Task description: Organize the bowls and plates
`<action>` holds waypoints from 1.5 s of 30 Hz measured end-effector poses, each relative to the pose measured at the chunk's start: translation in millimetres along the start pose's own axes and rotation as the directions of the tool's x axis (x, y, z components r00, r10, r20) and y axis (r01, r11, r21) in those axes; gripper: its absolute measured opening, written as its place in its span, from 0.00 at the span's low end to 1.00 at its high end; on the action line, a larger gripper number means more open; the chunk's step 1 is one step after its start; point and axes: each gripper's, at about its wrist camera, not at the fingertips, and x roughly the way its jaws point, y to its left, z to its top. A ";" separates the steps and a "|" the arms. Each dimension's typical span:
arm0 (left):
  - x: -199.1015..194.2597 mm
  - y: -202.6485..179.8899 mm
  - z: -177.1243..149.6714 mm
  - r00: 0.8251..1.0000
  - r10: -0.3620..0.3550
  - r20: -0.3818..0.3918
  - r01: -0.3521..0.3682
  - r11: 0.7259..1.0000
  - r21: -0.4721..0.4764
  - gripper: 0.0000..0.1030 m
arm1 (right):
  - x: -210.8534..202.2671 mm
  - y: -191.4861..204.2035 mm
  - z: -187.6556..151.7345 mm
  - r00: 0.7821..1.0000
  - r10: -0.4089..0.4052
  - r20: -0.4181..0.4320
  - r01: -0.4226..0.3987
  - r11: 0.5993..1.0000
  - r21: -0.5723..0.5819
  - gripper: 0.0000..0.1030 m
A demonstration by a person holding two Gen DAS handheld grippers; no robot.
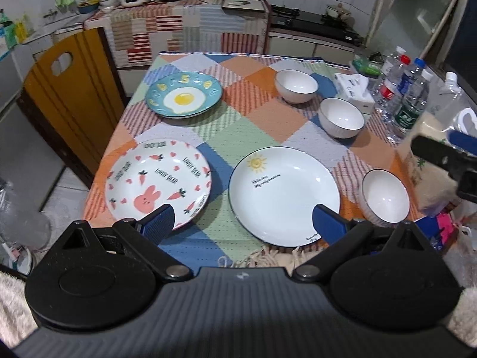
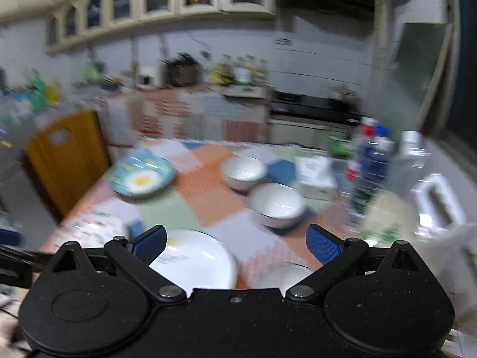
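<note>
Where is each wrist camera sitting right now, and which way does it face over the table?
Left wrist: above the table's near edge, looking down across the sun plate, rabbit plate and egg plate; its own open left gripper shows, plus part of the other gripper at right.
Right wrist: blurred, lower and further right, facing the far counter; its open right gripper shows.
Shared: egg plate, the two far bowls, water bottles.

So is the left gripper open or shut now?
Open: the left gripper has its blue fingers spread wide apart, holding nothing.
</note>
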 end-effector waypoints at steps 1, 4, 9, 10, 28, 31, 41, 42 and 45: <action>4.0 0.4 3.0 1.000 0.005 -0.003 -0.005 1.000 0.008 0.97 | 0.3 -4.1 -1.1 0.996 0.072 0.045 -0.072 0.997 0.002 0.98; 21.3 2.8 10.9 0.999 0.030 0.014 -0.030 0.999 0.036 0.97 | 23.9 -11.9 2.8 0.977 0.202 0.063 -0.201 0.979 -0.020 0.98; 67.4 9.4 15.5 1.000 -0.018 0.016 0.017 0.998 0.068 0.97 | 76.2 -14.4 6.2 0.982 0.183 -0.051 -0.187 0.977 -0.104 0.95; 78.4 9.1 14.9 1.000 -0.006 -0.003 0.006 0.997 0.080 0.97 | 92.1 -16.3 4.3 0.977 0.196 -0.087 -0.204 0.973 -0.106 0.91; 196.8 23.7 -22.2 0.958 -0.084 -0.274 0.081 0.996 -0.020 0.71 | 254.4 -28.9 -44.0 0.822 0.201 -0.533 -0.295 0.951 -0.097 0.58; 205.7 32.4 -25.2 0.949 -0.110 -0.295 0.085 0.992 -0.097 0.71 | 260.7 -32.1 -42.5 0.772 0.264 -0.578 -0.342 0.939 -0.029 0.32; 209.9 30.4 -25.5 0.946 -0.185 -0.265 0.141 0.974 -0.179 0.23 | 273.2 -62.6 -44.8 0.713 0.370 -0.596 -0.338 0.926 0.172 0.19; 210.8 29.7 -25.0 0.947 -0.180 -0.267 0.133 0.974 -0.185 0.23 | 272.6 -65.5 -45.3 0.708 0.387 -0.591 -0.345 0.919 0.188 0.19; 213.6 28.6 -21.8 0.943 -0.167 -0.288 0.113 0.974 -0.197 0.22 | 276.7 -75.1 -46.8 0.693 0.431 -0.578 -0.348 0.902 0.256 0.16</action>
